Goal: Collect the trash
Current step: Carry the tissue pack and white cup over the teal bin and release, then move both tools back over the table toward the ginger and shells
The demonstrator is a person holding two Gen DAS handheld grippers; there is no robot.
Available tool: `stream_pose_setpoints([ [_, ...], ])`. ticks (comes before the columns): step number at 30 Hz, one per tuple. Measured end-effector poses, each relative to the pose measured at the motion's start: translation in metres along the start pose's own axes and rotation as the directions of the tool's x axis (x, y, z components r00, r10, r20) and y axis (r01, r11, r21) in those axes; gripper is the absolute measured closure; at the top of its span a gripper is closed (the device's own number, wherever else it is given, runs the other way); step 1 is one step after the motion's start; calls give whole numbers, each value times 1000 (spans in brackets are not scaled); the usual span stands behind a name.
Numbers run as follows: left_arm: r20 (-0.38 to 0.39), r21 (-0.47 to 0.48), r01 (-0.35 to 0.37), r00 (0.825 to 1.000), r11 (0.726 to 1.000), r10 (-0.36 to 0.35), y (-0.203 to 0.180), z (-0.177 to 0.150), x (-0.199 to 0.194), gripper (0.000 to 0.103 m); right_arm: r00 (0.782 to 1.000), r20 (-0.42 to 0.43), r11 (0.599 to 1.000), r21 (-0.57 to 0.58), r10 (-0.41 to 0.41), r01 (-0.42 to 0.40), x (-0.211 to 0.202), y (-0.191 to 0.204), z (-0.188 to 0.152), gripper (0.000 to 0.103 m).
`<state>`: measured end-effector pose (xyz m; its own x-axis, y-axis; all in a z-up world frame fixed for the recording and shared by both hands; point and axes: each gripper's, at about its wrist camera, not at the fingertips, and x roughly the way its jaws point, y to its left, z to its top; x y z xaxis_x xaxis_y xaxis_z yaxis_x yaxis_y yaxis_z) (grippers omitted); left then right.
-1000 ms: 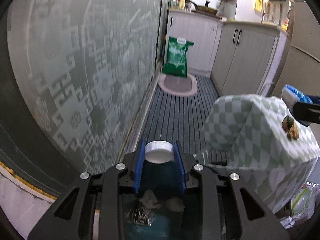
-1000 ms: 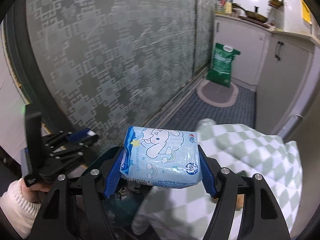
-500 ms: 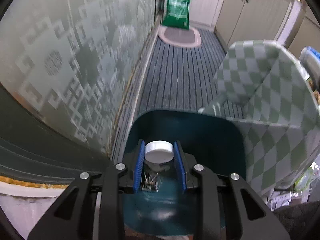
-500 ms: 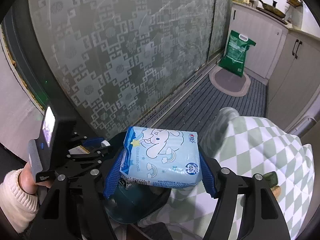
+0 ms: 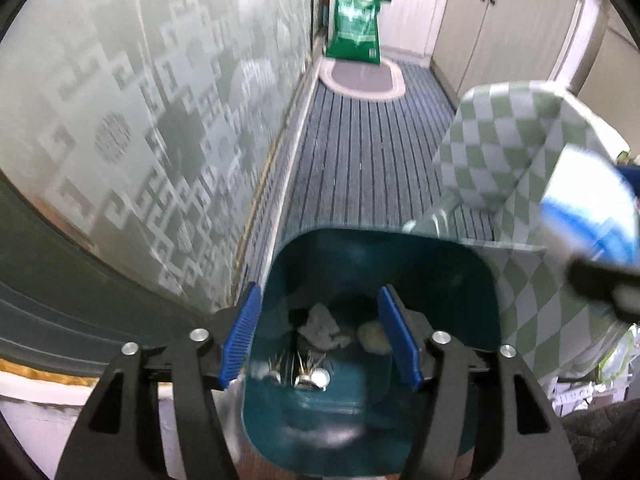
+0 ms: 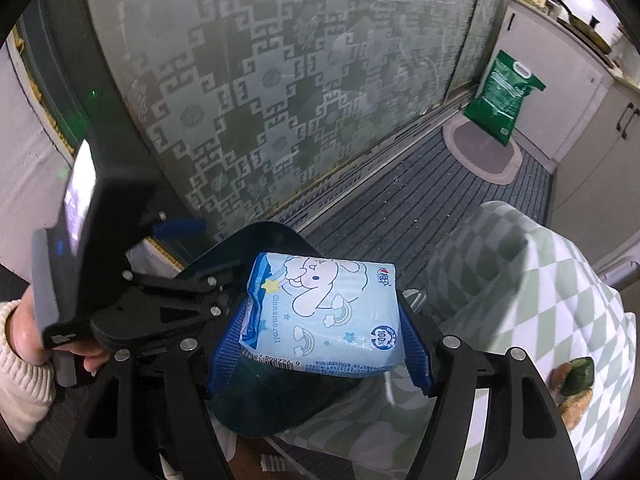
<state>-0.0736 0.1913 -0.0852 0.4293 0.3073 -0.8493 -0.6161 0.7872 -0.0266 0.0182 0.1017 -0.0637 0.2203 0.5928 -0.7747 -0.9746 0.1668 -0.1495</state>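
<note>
Trash bin [image 5: 384,264], dark teal, stands on the floor against the patterned glass door [image 5: 132,128], with the checked cloth [image 5: 508,140] of the bench just beside it. Left gripper [image 5: 320,340] hangs over the bin mouth, pointing steeply down; its jaws are opening, the blue pads [image 5: 240,336] stand wide apart and nothing is between them. Inside the bin: crumpled grey scraps [image 5: 320,324], a pale lump [image 5: 374,338] and, at the bottom, round metallic pieces [image 5: 308,378]; what these are I cannot tell. Right gripper [image 6: 320,344] holds a light-blue tissue pack [image 6: 324,316] printed with a cartoon dog, clamped crosswise between its pads [image 6: 224,356]. The pack sits above the near rim of the bin [image 6: 256,248], not yet inside it. In the left view the pack [image 5: 588,200] shows only as a blurred blue-white shape at the right edge, over the cloth. A hand [image 6: 24,336] in a cream knitted sleeve [image 6: 20,388] grips the left gripper's handle. On the cloth at the right lies a green-brown food scrap [image 6: 572,380]. Further along the striped floor mat [image 5: 360,152], a green bag [image 5: 354,28] leans by the white cabinets [image 5: 500,20], behind an oval rug [image 5: 362,76].
</note>
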Motion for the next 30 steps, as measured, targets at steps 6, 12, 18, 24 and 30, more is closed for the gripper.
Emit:
stream_pose_setpoints([
  [6,120,-17,5,993,1000,-2,1,9,-18,32,999,-36,1000,-27,8,-9,11,8,-1,33],
  [12,235,-51,33,972,998,-20,3,10,-39,30,998,-60,999,-41,18,-20,18,13,-3,32],
  [18,370,-59,49,929,997,-23,4,12,-62,25,996,-80,998,-44,48,-52,24,19,-9,25],
  [24,474,-57,72,880,996,-36,0,11,-80,20,998,-33,997,-54,52,-54,10,20,-12,19],
  [30,587,-42,132,805,990,-82,-9,9,-103,18,996,86,1000,-19,-21,22,-21,6,-9,19],
])
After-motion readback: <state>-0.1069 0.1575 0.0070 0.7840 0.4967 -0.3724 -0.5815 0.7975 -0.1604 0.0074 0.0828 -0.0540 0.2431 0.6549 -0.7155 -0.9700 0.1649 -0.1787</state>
